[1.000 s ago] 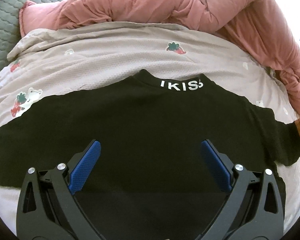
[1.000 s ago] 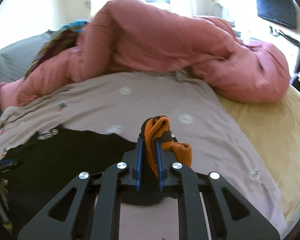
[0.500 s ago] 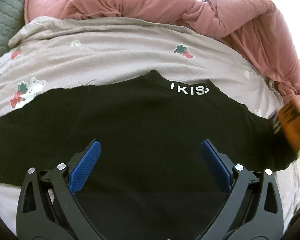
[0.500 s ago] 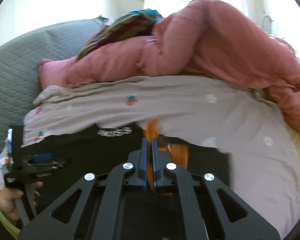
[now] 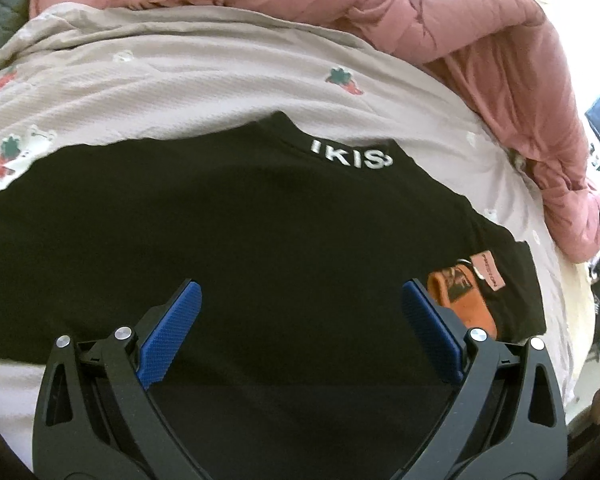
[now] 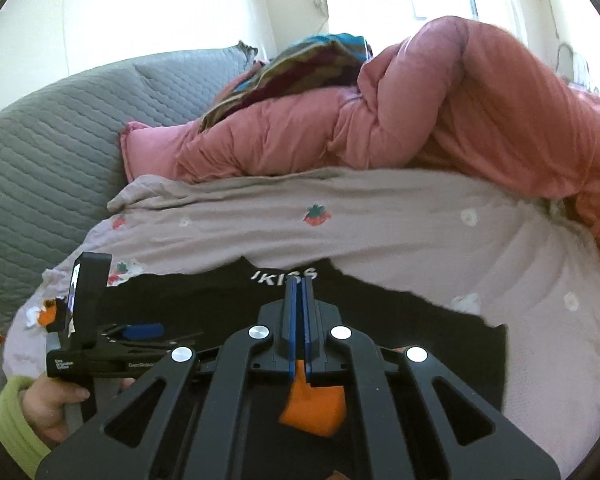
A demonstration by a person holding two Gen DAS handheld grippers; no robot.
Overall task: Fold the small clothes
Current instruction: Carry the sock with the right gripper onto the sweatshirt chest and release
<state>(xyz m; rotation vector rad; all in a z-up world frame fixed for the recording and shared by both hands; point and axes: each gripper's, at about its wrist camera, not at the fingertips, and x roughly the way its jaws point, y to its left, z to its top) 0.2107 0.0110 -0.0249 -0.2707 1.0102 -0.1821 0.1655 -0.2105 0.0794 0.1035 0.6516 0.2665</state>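
Hovering low over the one black shirt [image 5: 236,248], the left gripper [image 5: 300,320] has its two blue pads spread wide apart with nothing between them, probably waiting for its turn on the other sleeve. The shirt lies flat on the strawberry-print sheet [image 5: 180,68], its collar lettering [image 5: 350,157] pointing away from the camera, which makes it the handy landmark. On the shirt's right side, the sleeve is laid inward across the body, so its orange cuff [image 5: 460,292] and a small pink tag [image 5: 490,272] rest on the black cloth beside the gripper's right pad; that looks like the first fold of the task.

From the right wrist view, the right gripper [image 6: 299,320] has its pads pressed together, with orange fabric showing just behind them. I judge it is clamped on that cuff, though the contact itself is partly hidden by the frame. Only one cuff is visible.

Beyond the collar runs bare sheet, then one bunched pink duvet [image 6: 440,120] with a striped cloth [image 6: 300,64] on it, and one grey quilted headboard [image 6: 52,152] behind.
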